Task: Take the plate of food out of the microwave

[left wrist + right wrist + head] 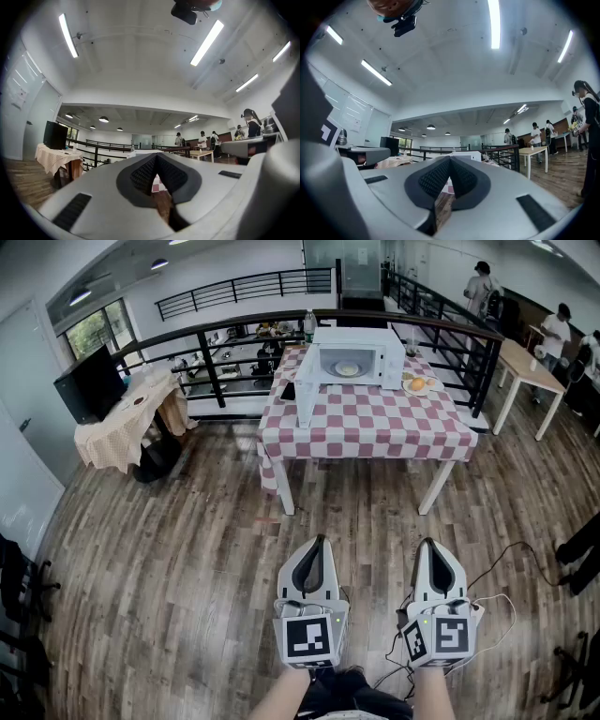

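A white microwave (349, 358) stands on a table with a red-and-white checked cloth (367, 418), far ahead of me across the wooden floor. Its door (307, 390) hangs open to the left, and a plate of food (347, 370) sits inside. My left gripper (322, 542) and right gripper (428, 545) are held side by side low in the head view, both shut and empty, pointing level toward the table. In the left gripper view the left gripper (156, 157) has its jaws closed tip to tip; the right gripper (449, 160) looks the same in its own view.
A second plate with food (418, 384) lies on the table right of the microwave. A black railing (216, 343) runs behind the table. A cloth-draped side table with a monitor (91, 384) stands at left, a wooden table (527, 367) and people at right. Cables (506, 563) trail on the floor.
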Motion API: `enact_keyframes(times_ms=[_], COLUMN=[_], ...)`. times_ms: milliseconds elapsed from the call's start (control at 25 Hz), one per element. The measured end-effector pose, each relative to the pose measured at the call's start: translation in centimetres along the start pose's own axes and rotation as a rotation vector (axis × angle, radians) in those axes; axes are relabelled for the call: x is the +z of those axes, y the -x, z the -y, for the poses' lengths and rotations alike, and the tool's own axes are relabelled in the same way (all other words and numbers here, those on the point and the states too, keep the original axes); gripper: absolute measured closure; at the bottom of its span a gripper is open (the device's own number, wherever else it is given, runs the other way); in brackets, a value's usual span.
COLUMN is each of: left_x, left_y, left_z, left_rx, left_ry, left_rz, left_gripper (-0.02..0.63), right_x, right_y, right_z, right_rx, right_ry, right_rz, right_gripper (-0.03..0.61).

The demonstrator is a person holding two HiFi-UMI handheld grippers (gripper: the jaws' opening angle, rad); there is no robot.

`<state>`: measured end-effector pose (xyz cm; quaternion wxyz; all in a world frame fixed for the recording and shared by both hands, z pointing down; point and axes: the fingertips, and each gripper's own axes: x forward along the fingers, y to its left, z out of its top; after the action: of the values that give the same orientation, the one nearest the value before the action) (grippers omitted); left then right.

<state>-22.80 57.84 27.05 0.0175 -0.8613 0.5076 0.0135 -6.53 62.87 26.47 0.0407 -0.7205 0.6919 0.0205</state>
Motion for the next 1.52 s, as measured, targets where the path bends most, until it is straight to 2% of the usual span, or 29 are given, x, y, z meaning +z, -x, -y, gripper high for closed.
enact_keyframes(times_ms=[360, 520, 680, 1080, 1240, 1520], left_x=[0.1, 0.2, 0.0, -1.6, -1.8, -2.8], left_y=[-0.7, -1.1, -1.1, -1.4, -2.7, -7.4], left_z=[1.2, 1.9, 3.1, 4.3, 3.9, 3.2], left_rx=[0.001, 0.022, 0.023, 0.044, 0.051, 0.026], left_ry=[0.013, 0.006, 0.007, 0.035, 0.021, 0.029], left_rz=[0.003, 0.054, 0.063, -0.012, 0.017, 0.013], left_gripper=[0.600, 0.600, 0.600, 0.600, 0.600, 0.600], right_x=[-0.3, -0.2, -0.6, -2.5, -3.1, -3.9], right_y=[0.0, 0.2, 0.7, 0.7, -0.3, -4.2], right_z=[1.0, 1.8, 2.9, 4.6, 5.2, 6.9], right_rx=[0.010, 0.027, 0.039, 0.062, 0.064, 0.036], right_ry=[-0.011, -0.014, -0.013, -0.061, -0.056, -0.052], right_rz=[-0.006, 0.002, 0.003, -0.029, -0.037, -0.046], right_gripper=[0.586, 0.584, 0.584, 0.583, 0.583, 0.583])
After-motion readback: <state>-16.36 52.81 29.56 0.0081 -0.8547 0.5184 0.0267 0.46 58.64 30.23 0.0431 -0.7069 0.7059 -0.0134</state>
